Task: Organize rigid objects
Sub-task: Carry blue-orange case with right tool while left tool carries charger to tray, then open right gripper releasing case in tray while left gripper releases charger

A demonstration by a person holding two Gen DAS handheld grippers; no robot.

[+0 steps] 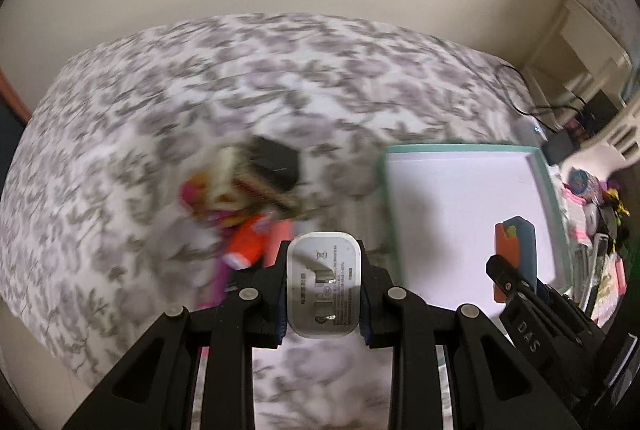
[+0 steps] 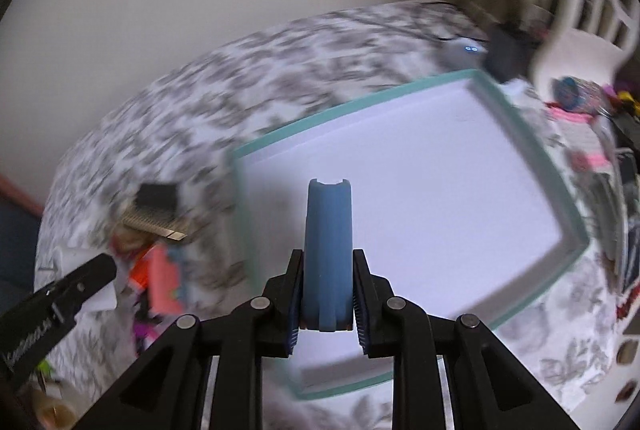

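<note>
Right wrist view showed our right gripper (image 2: 327, 294) clamping a blue case (image 2: 328, 254) over the empty tray (image 2: 400, 98) at centre — left gripper (image 1: 323, 294) gripping a white charger (image 1: 323, 290), pile (image 1: 248, 198) unsorted.

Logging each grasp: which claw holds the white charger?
The left claw grips the white charger; the right claw holds a blue case.

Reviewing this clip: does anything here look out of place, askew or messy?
Nothing looks damaged or spilled. The one untidy spot is the jumbled pile of small items heaped on the floral bedspread, left of the empty teal-rimmed tray. The left tongs grip a white charger; the right tongs grip a blue case.
</note>
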